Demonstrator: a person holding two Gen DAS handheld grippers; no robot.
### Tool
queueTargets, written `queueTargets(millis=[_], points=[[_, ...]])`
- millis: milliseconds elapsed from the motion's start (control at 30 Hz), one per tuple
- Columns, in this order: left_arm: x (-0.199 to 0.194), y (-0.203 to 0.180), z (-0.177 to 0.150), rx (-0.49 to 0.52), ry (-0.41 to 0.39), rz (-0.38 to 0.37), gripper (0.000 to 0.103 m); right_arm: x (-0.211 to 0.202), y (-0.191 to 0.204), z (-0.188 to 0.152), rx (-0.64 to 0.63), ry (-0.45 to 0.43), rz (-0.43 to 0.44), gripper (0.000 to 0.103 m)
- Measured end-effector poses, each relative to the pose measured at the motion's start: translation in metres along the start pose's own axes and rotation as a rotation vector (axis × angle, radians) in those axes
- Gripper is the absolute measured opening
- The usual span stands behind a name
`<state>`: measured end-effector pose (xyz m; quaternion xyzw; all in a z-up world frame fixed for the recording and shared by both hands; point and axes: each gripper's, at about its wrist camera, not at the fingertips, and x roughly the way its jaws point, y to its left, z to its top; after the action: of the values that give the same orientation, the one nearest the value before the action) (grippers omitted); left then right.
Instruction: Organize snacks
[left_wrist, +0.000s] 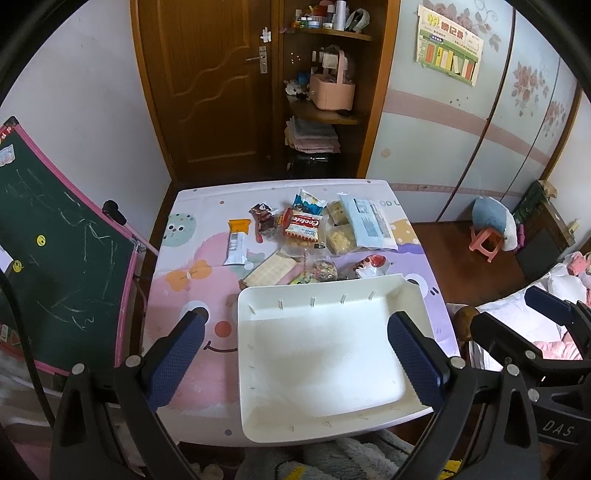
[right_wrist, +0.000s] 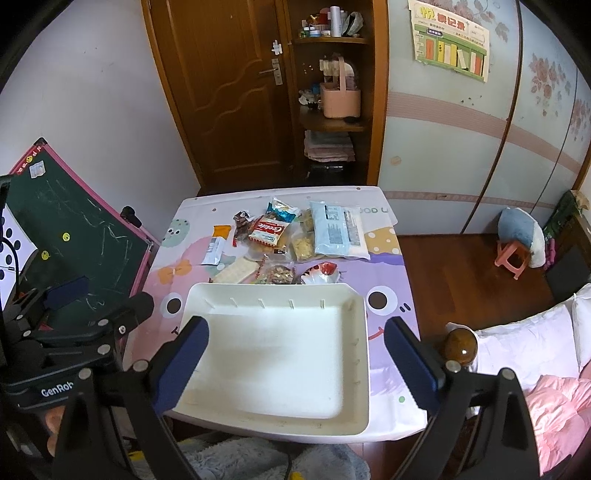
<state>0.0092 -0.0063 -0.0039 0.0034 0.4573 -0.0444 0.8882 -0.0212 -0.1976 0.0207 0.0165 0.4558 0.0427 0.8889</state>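
Note:
An empty white tray (left_wrist: 413, 291) (right_wrist: 364, 332) lies at the near edge of the small table. Beyond it lies a heap of snack packets: a red cookie pack (left_wrist: 303, 224) (right_wrist: 266, 232), an orange and white bar (left_wrist: 236, 240) (right_wrist: 217, 243), a pale blue pouch (left_wrist: 367, 221) (right_wrist: 338, 230), a cracker pack (left_wrist: 267, 271) (right_wrist: 236, 271). My left gripper (left_wrist: 295, 363) hovers open above the tray's near half. My right gripper (right_wrist: 295, 363) also hangs open over the tray, holding nothing. Each gripper shows in the other's view: the right gripper (left_wrist: 550, 325), the left gripper (right_wrist: 74, 306).
The table (left_wrist: 192, 295) (right_wrist: 388, 280) has a cartoon cloth. A green chalkboard (left_wrist: 55, 236) (right_wrist: 74, 229) leans at the left. A wooden door and shelf stand behind. A pink stool (right_wrist: 511, 260) and a bed with pink bedding (right_wrist: 554, 406) are at the right.

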Motion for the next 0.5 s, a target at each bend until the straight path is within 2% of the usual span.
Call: queueTargets(millis=[500], points=[[-0.0010, 0.0063, 0.0005, -0.001, 0.008, -0.004, 0.099, -0.0013, 0.0101, -0.0024, -0.002, 0.007, 0.003, 0.096]])
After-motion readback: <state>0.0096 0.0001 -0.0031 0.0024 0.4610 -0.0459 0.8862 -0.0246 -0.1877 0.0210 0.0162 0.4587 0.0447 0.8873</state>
